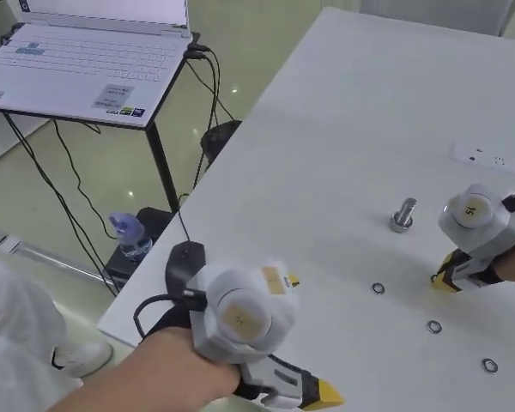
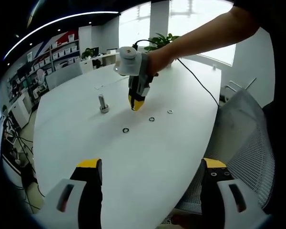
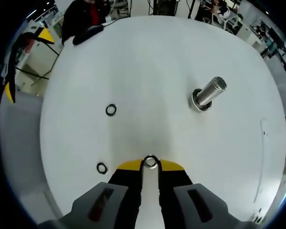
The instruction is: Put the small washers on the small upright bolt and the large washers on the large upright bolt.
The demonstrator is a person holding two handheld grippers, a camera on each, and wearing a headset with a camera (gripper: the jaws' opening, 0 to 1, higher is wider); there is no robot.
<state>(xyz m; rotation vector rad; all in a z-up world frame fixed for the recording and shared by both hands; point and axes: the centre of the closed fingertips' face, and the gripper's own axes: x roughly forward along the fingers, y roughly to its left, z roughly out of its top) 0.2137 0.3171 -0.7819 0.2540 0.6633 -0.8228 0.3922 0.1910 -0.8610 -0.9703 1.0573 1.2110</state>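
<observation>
While the left gripper gapes empty, the right gripper pinches a small silvery washer.

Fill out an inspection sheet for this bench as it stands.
Surface: white table, smooth.
Job's things: one upright bolt; three loose washers near it.
Clutter: power strip at the far edge.
Grippers: right claw shut on a pinched washer; left claw open, holding nothing.
Cables: black cables hanging beside the table.
Surroundings: laptop, bottle on the floor, mesh chair.
</observation>
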